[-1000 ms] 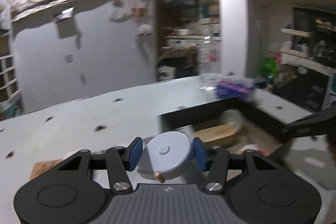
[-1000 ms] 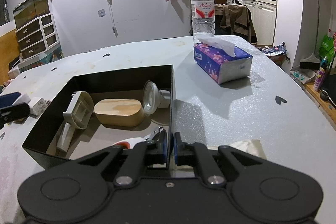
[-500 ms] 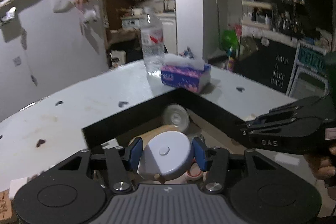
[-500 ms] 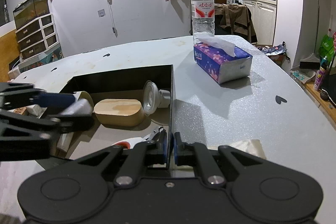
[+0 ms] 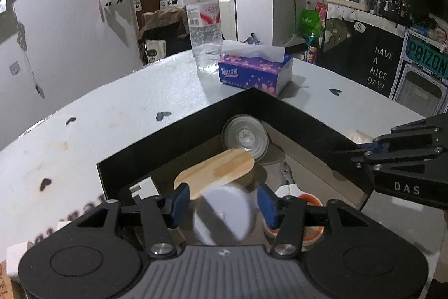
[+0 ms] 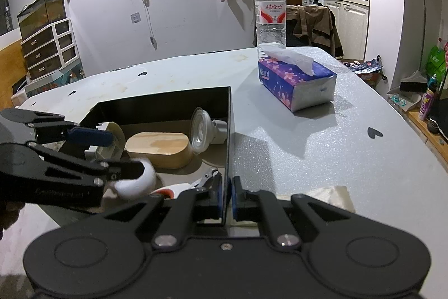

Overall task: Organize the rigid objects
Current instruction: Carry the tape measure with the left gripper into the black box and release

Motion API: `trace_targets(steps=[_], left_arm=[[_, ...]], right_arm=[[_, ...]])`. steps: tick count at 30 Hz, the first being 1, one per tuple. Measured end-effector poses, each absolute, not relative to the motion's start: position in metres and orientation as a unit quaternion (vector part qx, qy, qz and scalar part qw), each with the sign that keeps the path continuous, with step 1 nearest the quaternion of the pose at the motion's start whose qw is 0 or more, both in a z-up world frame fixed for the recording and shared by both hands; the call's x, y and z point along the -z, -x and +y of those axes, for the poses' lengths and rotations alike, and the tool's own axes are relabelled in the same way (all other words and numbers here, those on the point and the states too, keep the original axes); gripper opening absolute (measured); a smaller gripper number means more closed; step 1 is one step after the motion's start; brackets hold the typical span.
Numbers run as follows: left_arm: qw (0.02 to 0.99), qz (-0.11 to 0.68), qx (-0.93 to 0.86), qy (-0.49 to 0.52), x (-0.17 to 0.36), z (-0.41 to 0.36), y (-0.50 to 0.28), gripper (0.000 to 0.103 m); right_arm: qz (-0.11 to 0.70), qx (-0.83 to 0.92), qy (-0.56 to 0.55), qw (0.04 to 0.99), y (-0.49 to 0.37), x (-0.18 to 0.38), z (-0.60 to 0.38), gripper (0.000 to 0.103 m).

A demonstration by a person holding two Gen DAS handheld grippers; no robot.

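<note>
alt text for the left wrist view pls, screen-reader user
The left gripper hangs over an open black box, jaws opening around a blurred round white object no longer pressed by the pads. Inside lie a wooden block and a spotlight bulb; the right gripper pinches the box's right wall.

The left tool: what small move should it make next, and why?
Probably lift the left tool back out of the black box: its jaws are opening, and the blurred round white object sits loose between them, over the box's contents.
</note>
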State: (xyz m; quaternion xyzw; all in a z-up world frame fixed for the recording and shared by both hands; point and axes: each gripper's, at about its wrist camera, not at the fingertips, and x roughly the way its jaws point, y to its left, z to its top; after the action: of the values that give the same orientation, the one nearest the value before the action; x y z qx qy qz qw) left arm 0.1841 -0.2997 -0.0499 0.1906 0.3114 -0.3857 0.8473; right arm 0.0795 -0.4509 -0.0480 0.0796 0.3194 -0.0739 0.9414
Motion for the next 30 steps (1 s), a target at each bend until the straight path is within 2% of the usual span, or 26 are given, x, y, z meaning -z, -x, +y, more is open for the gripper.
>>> trace_targets(steps=[1,3,20,25,30], left_arm=[[0.847,0.313,0.385,-0.190,0.051,-0.299,-0.184,0.068],[0.845,0.317,0.386,-0.192,0.052,-0.299,-0.185,0.071],[0.839,0.324,0.407,-0.156,0.037,-0.290,-0.172,0.080],[0.838,0.317,0.424,-0.134,0.025,-0.279,-0.154,0.096],[0.842,0.301,0.431,-0.119,0.013,-0.262,-0.134,0.101]], right_arm=[[0.319,0.074,-0.079,0.941,-0.079,0.048,-0.451,0.007],[0.319,0.074,-0.079,0.941,-0.079,0.048,-0.451,0.007],[0.320,0.074,-0.079,0.941,-0.080,0.048,-0.451,0.007],[0.319,0.074,-0.080,0.941,-0.080,0.048,-0.451,0.007],[0.319,0.074,-0.081,0.941,-0.080,0.048,-0.452,0.007]])
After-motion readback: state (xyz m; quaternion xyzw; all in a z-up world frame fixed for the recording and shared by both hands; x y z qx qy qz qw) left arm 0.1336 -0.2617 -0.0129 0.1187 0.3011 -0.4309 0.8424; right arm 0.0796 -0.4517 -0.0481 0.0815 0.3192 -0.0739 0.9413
